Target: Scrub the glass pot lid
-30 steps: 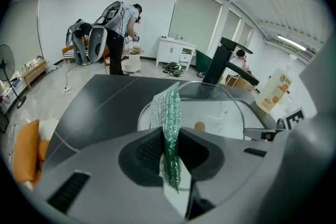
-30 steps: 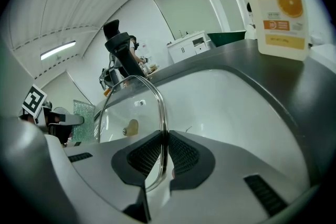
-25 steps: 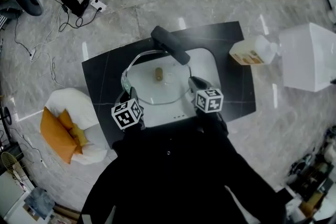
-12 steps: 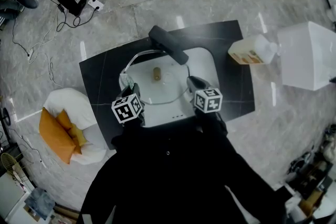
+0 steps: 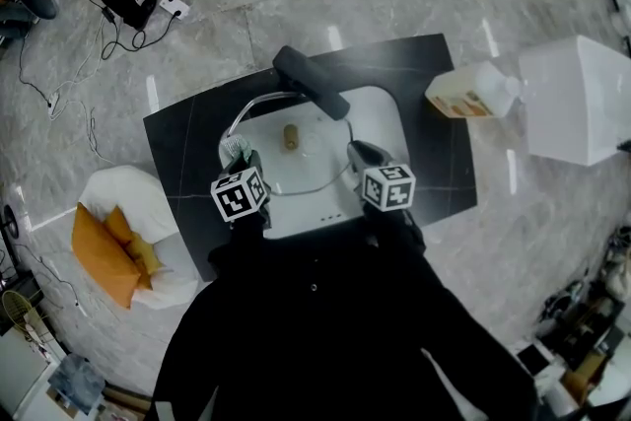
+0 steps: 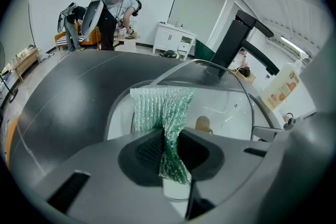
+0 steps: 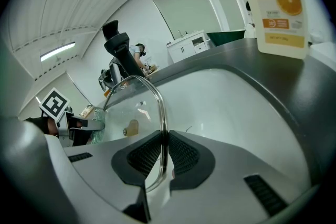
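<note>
Item: glass pot lid (image 5: 304, 163) in the white sink (image 5: 386, 121), its 3 o'clock rim clamped in my right hand-held gripper (image 7: 164, 152) to steady it, with my left hand-held gripper (image 6: 168, 149) pinching a green scrubbing mesh (image 6: 160, 107) at 9 o'clock, apparently ready to rub the glass.

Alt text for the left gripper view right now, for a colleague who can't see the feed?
The left gripper has its jaws shut on a green scouring cloth, held over the white sink. Just beyond it is the glass pot lid with its brown knob, and the black faucet rises behind.
</note>
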### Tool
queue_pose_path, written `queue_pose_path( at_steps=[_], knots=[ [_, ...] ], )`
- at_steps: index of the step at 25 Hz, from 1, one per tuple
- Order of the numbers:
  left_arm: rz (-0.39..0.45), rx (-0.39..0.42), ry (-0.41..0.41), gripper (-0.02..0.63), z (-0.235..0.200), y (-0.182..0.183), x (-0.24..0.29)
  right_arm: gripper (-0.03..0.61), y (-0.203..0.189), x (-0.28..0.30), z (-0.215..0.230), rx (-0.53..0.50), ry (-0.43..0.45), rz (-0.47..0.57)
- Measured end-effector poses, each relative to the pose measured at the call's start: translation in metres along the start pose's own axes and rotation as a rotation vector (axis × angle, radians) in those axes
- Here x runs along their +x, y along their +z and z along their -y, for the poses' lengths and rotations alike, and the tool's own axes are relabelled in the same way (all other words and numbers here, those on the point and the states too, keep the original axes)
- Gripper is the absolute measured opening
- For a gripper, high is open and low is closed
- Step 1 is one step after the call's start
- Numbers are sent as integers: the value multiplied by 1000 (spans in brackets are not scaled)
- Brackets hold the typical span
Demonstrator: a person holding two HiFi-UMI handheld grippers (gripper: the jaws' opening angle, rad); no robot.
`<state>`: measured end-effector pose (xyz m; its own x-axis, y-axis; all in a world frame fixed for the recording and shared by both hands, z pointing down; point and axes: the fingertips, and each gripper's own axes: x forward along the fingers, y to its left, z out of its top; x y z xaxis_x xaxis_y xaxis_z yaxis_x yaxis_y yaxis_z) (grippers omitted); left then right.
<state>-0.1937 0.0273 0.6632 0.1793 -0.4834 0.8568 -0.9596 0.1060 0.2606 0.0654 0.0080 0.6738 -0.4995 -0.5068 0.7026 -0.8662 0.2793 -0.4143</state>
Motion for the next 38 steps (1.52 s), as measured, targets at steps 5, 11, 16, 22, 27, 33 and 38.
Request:
queue_pose_path(
  at_steps=[5, 11, 16, 22, 27, 33, 38],
  knots=[
    [-14, 7, -8, 64, 1, -4, 7, 46, -3, 2, 2, 5, 4, 2],
    [-22, 18, -22, 64, 10, -4, 11, 46, -1, 1, 1, 6, 3, 1],
    [-28, 24, -34, 64, 13, -7, 13, 46, -1, 1, 0, 10, 9, 5],
    [-35, 25, -52, 64, 18, -6, 15, 46, -1, 2, 0, 12, 10, 6],
    [-39, 23, -65, 64, 22, -6, 16, 46, -1, 1, 1, 10, 9, 6],
    [-44, 33, -85, 64, 31, -6, 20, 46, -1, 1, 0, 9, 10, 2],
    [-49, 45, -99, 64, 38, -6, 22, 46, 0, 0, -1, 12, 13, 5]
  ],
)
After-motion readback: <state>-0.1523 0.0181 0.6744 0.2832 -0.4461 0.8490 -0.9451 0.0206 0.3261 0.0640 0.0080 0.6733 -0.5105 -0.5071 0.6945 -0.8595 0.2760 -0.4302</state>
